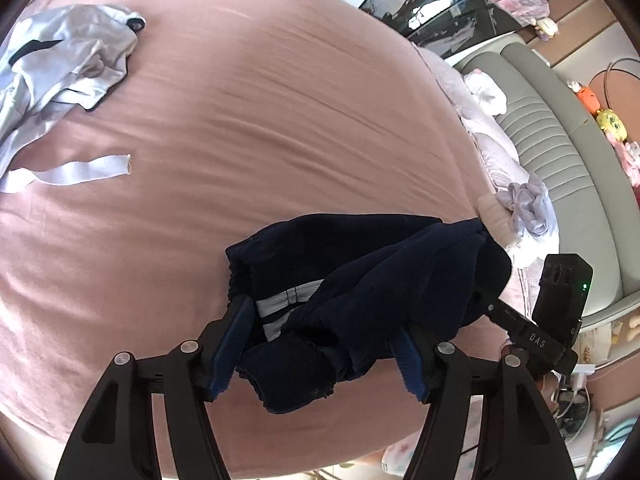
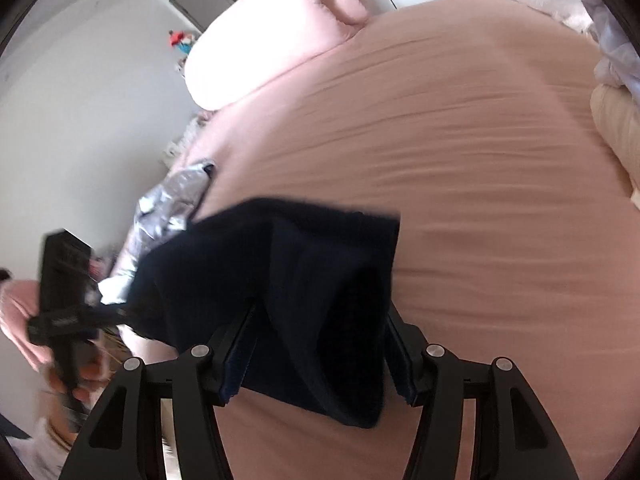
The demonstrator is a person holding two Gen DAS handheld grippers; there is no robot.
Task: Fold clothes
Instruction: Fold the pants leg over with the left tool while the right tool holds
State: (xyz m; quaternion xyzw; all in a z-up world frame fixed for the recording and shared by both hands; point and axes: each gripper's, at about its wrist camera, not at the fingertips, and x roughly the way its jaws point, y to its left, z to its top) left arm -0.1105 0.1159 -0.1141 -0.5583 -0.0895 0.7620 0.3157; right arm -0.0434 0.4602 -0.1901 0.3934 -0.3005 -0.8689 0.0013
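Note:
A dark navy garment with a grey striped band lies bunched on the pink bed sheet. My left gripper stands open over its near end, the cloth lying between the blue pads without being pinched. In the right wrist view the same navy garment fills the space between the spread fingers of my right gripper, which is open too. The right gripper's camera housing shows beside the garment's right end. The left unit's body is held by a hand at the left.
A crumpled silver-grey garment and a loose grey strap lie at the bed's far left. A pink pillow sits at the head. Pale clothes are piled at the bed's right edge, beside a grey padded bench.

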